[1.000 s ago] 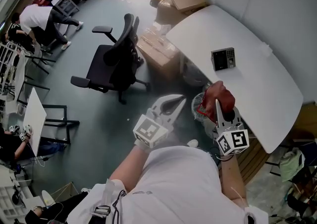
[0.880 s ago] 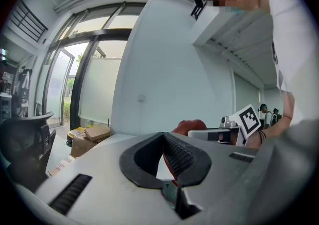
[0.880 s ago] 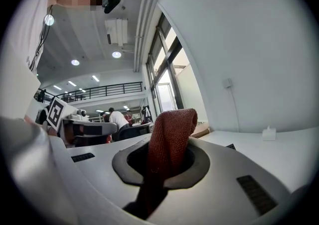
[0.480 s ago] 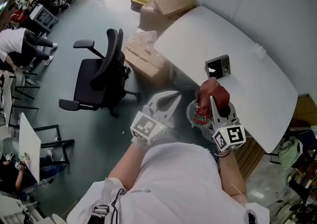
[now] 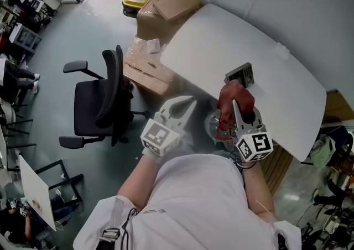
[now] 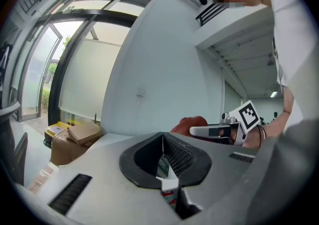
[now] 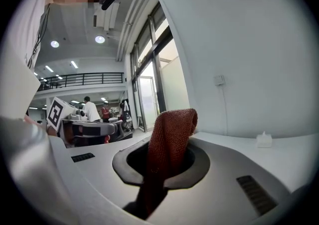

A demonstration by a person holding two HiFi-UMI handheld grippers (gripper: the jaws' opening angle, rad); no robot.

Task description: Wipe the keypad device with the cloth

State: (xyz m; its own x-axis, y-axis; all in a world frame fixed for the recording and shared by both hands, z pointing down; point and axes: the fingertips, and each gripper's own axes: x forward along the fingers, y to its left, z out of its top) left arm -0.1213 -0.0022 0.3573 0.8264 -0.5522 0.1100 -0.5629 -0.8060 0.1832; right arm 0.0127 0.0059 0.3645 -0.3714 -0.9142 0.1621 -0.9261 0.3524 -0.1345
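Here the right gripper (image 5: 234, 103) clamps the cloth (image 5: 228, 93) near the keypad device (image 5: 240, 72)

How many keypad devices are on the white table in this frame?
1. The keypad device sits on the white table, just beyond the cloth gripped by the right gripper; the cloth may hide its near edge.

A curved white desk (image 5: 221, 50) stands against a plain white wall (image 5: 287, 5) on a grey-green floor (image 5: 61, 38). A black office chair (image 5: 97, 105) and stacked cardboard boxes (image 5: 166, 8) are beside it. Tall dark-framed windows (image 6: 75, 69) let in daylight, and round ceiling lights (image 7: 100, 39) glow overhead.
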